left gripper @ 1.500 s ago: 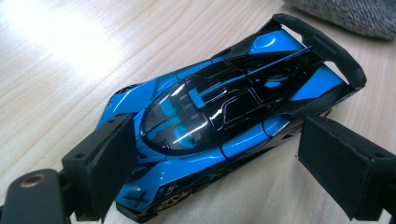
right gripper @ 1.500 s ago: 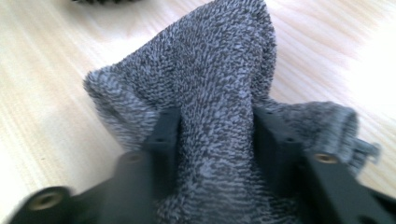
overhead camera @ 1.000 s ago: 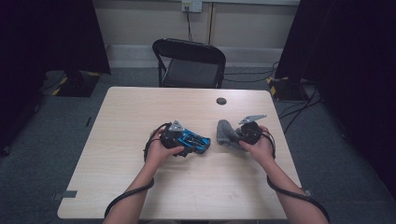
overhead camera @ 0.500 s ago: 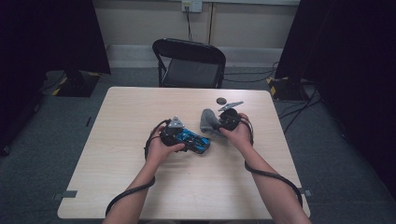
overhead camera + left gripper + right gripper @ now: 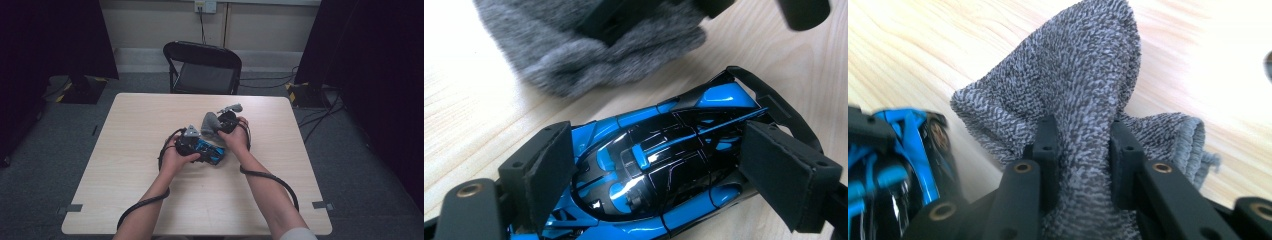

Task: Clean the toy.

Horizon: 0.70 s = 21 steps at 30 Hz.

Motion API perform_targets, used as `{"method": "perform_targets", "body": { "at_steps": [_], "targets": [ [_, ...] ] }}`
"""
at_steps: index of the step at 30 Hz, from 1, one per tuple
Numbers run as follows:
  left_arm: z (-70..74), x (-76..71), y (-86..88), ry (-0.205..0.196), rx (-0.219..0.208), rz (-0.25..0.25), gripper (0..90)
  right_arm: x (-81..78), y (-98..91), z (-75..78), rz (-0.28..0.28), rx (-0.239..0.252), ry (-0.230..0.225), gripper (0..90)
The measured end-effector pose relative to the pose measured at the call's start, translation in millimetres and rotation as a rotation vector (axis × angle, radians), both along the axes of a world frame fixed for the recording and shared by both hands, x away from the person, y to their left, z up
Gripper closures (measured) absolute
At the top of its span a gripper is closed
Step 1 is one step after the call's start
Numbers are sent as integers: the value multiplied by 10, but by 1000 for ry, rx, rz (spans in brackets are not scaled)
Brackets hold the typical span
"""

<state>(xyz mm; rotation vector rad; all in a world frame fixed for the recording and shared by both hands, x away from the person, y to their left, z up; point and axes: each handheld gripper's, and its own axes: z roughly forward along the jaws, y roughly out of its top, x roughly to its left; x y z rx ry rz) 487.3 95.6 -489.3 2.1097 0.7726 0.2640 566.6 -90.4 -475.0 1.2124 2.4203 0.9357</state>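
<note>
Left gripper (image 5: 200, 148) sat on the bench (image 5: 125, 150) with its jaws spread wide around a blue and black toy car (image 5: 664, 165), one pad at each side of the car; contact could not be confirmed. Right gripper (image 5: 1083, 165) pinched a fold of grey cloth (image 5: 1083, 85), its jaws having just eased slightly. The cloth hung just beyond the car's far side, just beside the left gripper.
</note>
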Motion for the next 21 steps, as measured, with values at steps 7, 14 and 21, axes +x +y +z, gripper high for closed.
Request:
{"method": "perform_targets", "body": {
  "at_steps": [7, 14, 21],
  "targets": [
    [-17, -11, 14, -12, -12, 1, 143, -92, -77, 107, 66, 88, -32, 444],
    [-17, -21, 7, -13, -11, 9, 143, -164, -429, 242, 132, 33, -70, 423],
    [-14, -19, 7, -16, -7, 8, 143, -129, -415, 149, 195, 50, -74, 400]
  ]
}}
